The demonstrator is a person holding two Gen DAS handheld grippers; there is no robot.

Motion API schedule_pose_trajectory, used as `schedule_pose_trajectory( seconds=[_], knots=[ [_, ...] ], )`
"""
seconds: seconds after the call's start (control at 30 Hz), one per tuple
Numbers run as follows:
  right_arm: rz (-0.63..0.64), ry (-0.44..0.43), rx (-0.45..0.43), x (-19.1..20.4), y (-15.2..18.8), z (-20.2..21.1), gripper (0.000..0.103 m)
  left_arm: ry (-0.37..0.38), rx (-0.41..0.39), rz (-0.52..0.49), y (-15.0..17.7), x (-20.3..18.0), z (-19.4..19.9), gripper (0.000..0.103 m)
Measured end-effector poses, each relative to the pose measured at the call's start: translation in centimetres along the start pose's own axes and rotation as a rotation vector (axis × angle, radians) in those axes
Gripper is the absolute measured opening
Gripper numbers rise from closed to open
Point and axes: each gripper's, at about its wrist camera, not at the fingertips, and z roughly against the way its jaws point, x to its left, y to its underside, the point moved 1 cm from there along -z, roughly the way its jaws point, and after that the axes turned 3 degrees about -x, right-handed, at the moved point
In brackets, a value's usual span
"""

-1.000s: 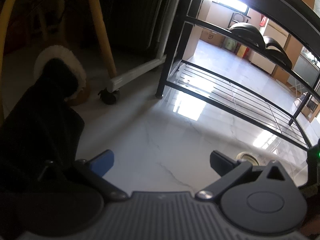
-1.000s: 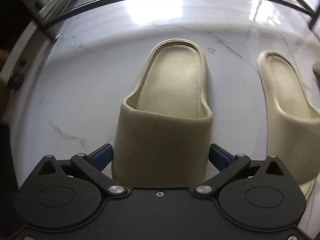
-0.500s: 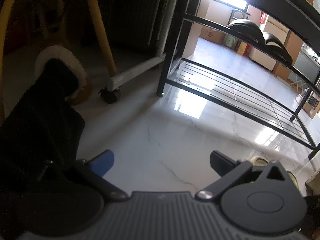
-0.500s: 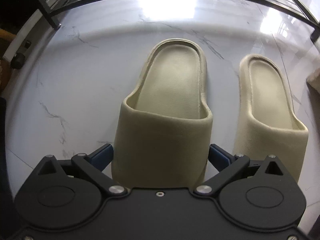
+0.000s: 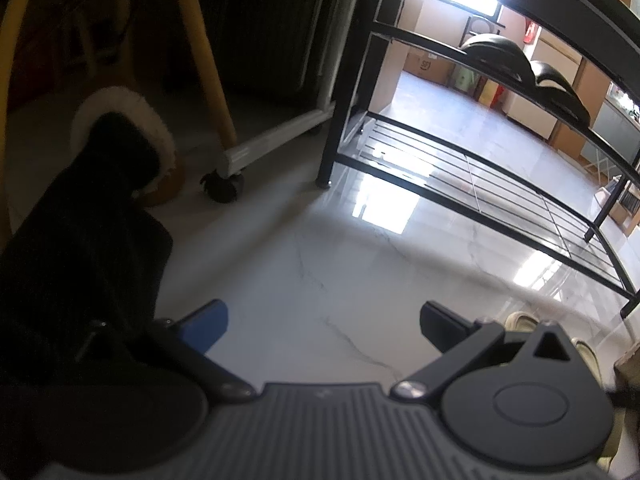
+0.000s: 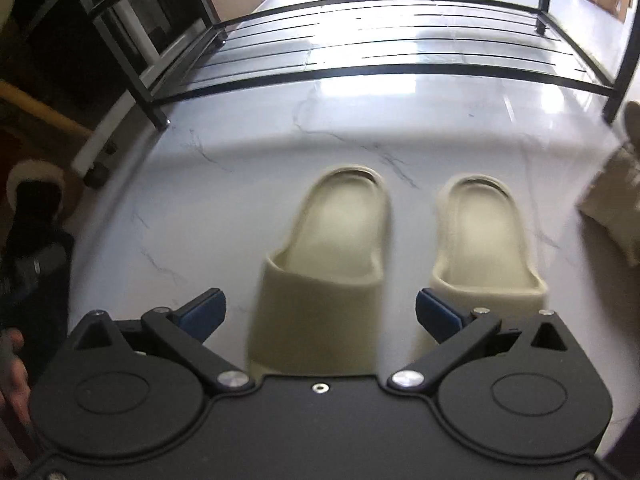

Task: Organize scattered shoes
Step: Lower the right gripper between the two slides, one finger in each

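Two beige slides side by side on the marble floor, both tongs spread wide.

The right gripper (image 6: 320,312) hangs released, grasping nothing, its blue pads either side of the left slide (image 6: 328,256); the right slide (image 6: 484,240) lies just beside it at 3 o'clock. The black shoe rack (image 6: 384,68) stands at 12 o'clock. The left gripper (image 5: 324,324) gapes over bare floor (image 5: 320,264), black shoes (image 5: 520,64) shelved at 1 o'clock.

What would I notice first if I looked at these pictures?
Two cream slide sandals side by side on the shiny marble floor: the left sandal sits between the open right gripper's blue fingertips, the right sandal beside it. Behind them stands a black metal shoe rack, with dark shoes on a higher shelf.
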Motion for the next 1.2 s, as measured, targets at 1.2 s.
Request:
schedule_pose_trajectory(
  seconds=[1.2],
  knots=[
    [0.314,0.190,-0.057,2.6,8.2,-5.0,0.093,-0.047,0.028,-0.034,0.3,-0.5,-0.8,0.102]
  ],
)
